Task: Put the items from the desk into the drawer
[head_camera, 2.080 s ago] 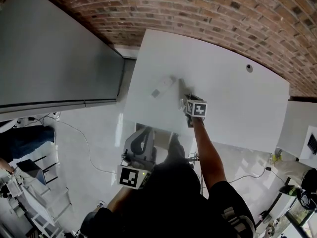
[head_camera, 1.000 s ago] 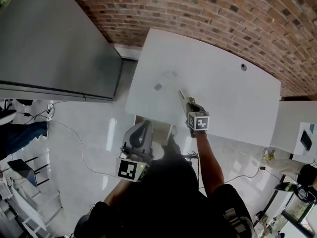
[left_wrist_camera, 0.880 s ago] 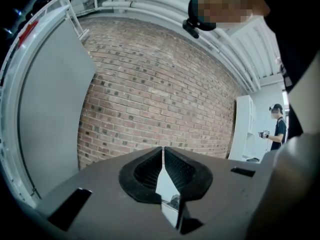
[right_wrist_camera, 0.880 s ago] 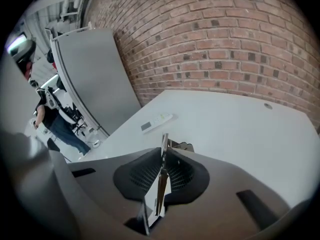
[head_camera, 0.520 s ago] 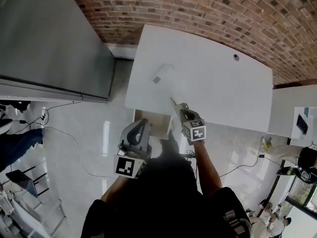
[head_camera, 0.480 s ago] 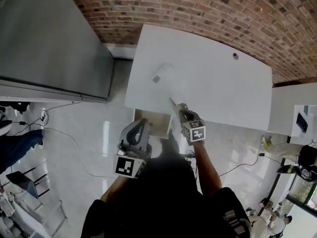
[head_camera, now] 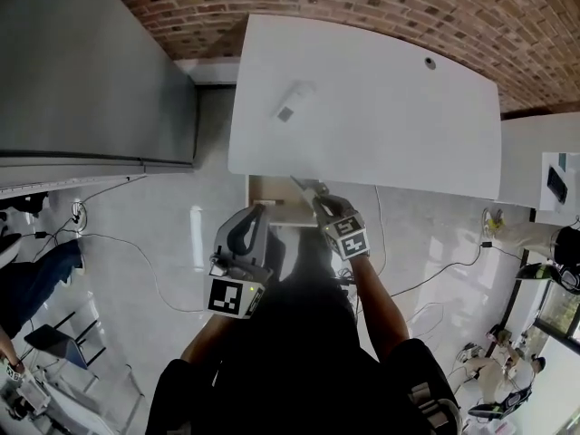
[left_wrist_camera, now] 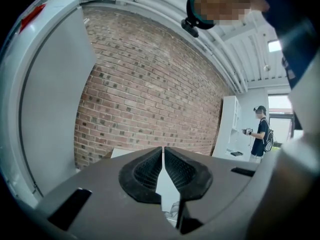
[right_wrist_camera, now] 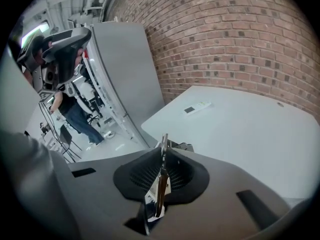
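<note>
Head view, entry: your right gripper (head_camera: 315, 196), drawn back off the desk (head_camera: 390, 107) within the last second, hangs over the open drawer (head_camera: 267, 188), clenched on a thin flat item (head_camera: 299, 184), perhaps a blade; left gripper (head_camera: 254, 225) closed, empty; remote (head_camera: 292, 103) on the desk awaits stowing.

Bright, even light w/ fisheye edges

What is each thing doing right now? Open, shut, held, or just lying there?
Left gripper: shut, empty.
Right gripper: shut on a thin flat strip.
Drawer: open.
Remote control: lying flat on the desk, untouched.
</note>
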A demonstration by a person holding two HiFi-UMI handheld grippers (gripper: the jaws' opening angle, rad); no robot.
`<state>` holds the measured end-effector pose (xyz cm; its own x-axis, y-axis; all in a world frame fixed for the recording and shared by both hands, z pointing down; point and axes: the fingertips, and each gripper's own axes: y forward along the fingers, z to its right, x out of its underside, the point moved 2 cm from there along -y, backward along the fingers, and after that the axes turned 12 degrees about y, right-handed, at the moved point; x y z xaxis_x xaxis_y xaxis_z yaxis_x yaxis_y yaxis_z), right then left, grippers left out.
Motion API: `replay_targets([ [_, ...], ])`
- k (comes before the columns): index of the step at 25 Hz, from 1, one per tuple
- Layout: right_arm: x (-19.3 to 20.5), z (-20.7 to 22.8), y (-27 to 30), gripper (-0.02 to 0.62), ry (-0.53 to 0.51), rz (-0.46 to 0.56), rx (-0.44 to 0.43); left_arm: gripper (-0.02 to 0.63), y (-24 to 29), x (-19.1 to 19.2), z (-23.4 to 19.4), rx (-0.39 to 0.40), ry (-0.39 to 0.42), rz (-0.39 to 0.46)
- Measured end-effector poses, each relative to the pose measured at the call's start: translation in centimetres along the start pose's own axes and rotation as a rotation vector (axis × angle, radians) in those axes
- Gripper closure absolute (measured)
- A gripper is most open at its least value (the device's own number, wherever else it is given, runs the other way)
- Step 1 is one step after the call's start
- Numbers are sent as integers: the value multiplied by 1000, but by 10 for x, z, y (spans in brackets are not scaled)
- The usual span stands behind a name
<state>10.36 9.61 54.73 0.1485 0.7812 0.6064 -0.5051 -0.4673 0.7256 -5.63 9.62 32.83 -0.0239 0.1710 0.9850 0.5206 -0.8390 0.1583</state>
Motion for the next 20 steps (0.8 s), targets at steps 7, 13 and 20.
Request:
replay_targets([
  [7,50,-21,28,571,-17,-57,-38,592,-14,30,0,20,-15,-37],
  [13,80,-15,62,571,-29,-98,-13,592,-15,42,-10,-7,-7,-51],
  [20,130,12,113,571,13,-138,47,592,-9,77,-8,-15,-8,-75],
])
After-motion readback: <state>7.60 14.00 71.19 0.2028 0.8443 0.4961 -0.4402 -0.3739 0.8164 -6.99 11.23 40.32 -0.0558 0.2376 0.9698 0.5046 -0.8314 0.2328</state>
